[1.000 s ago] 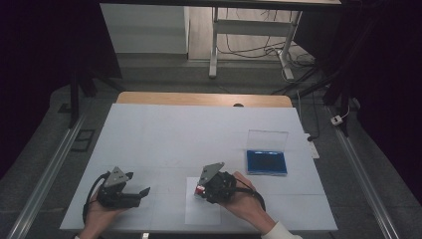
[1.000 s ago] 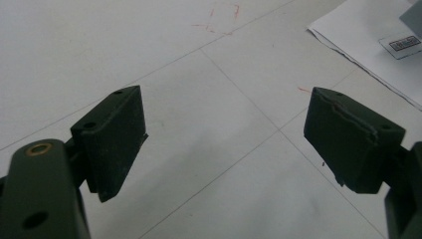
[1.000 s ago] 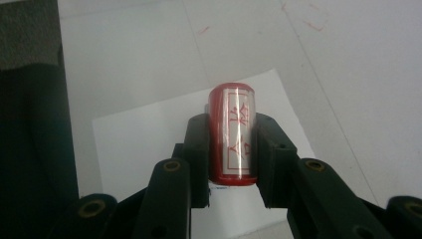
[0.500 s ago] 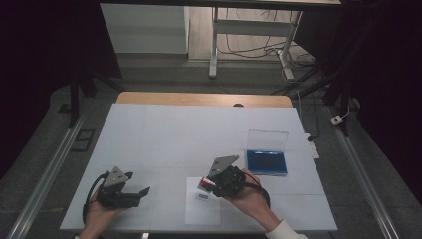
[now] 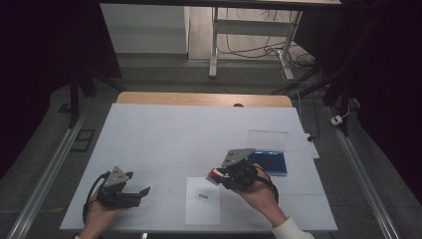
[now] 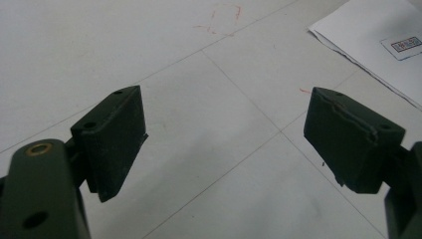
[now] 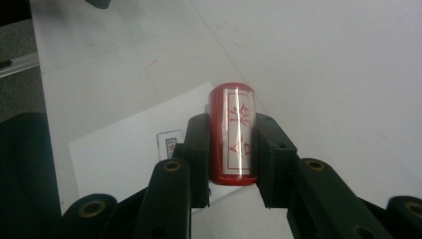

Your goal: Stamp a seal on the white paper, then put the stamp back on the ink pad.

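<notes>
High view: white table (image 5: 164,134), left gripper (image 5: 130,195) jaws apart, right gripper (image 5: 219,178) jaws clamping red stamp (image 5: 215,175).

Left gripper (image 6: 224,144): two black fingers (image 6: 112,137) spread wide, nothing between them. White surface (image 6: 149,59) beneath, crossed by thin lines. Faint red marks, upper centre. White paper sheet (image 6: 368,35) with small printed label (image 6: 405,46), upper right.

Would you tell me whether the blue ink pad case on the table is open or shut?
Open: the ink pad case has its clear lid standing up behind the blue pad.
</notes>
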